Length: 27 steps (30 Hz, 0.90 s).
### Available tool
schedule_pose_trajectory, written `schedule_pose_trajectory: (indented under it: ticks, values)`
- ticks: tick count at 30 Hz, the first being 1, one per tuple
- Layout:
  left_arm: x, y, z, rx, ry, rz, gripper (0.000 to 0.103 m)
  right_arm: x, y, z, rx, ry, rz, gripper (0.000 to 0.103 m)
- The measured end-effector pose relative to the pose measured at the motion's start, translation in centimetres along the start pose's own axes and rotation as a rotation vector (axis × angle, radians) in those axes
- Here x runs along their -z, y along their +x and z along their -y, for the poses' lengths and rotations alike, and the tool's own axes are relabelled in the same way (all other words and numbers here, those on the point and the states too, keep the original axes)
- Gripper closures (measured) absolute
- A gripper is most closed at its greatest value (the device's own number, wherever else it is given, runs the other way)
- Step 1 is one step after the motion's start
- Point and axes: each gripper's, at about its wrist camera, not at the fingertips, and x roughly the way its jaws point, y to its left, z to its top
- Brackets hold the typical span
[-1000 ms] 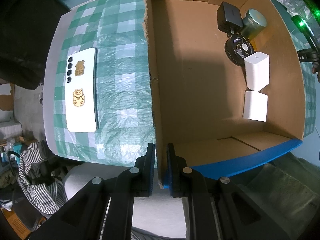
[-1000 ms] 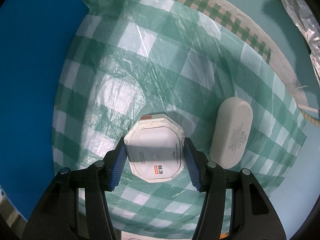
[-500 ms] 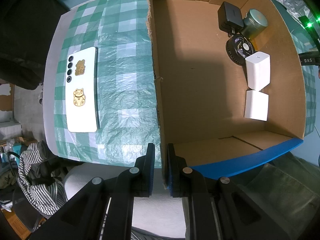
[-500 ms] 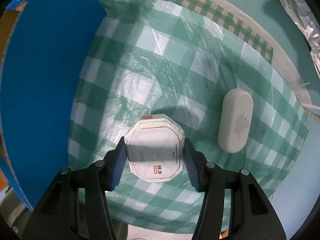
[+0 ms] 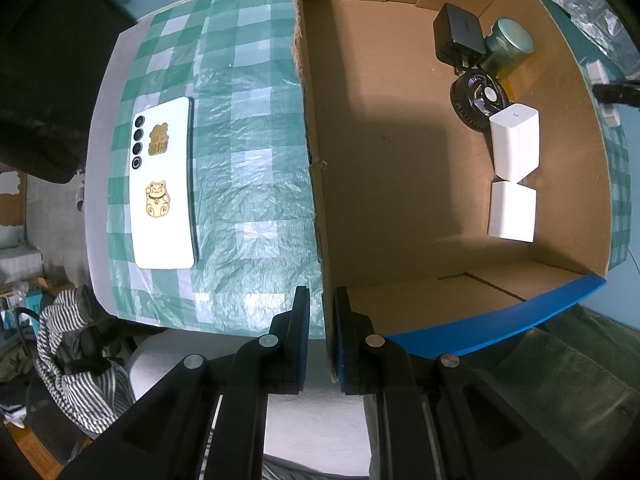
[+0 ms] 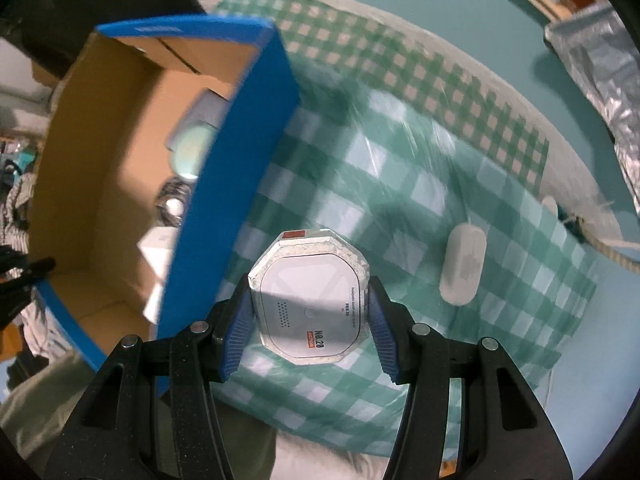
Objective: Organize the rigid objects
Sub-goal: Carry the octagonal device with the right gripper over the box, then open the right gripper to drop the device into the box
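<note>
Left wrist: left gripper (image 5: 322,336) clamped on cardboard box (image 5: 320,200) wall; five items already inside, phone (image 5: 162,184) left on cloth.

Right wrist: right gripper (image 6: 310,314) gripping octagonal device (image 6: 308,296), lifted beside box; white oval case (image 6: 462,270) pending.

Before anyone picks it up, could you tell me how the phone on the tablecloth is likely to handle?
The phone looks stiff and flat, so it probably won't bend or roll. Its smooth white back seems glossy, so it may be slippery. It lies flush on the tablecloth, so getting fingers under its thin edge could be awkward.
</note>
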Motion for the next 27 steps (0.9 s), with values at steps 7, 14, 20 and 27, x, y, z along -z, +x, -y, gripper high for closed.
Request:
schedule_pose_trajectory:
  ticks: [7,14,20,27]
  values:
    - [-0.2,-0.1,0.0,0.004,-0.001,0.006,0.092,-0.8,-2.8,-2.7,-0.016,-0.072,0.041,0.049]
    - [-0.3,-0.3,-0.1,0.007,-0.005,0.008,0.092,-1.9,-3.3,-5.6,-0.024,-0.142,0.050,0.049]
    - [-0.4,-0.4,-0.2,0.011,-0.006,0.007,0.092,-2.6,-2.3,-8.4,-0.022,-0.196,0.035,0.049]
    - [-0.5,-0.4,-0.2,0.010,-0.005,0.008,0.092,-3.1,-0.2,-10.3,-0.015,-0.240,0.001,0.049]
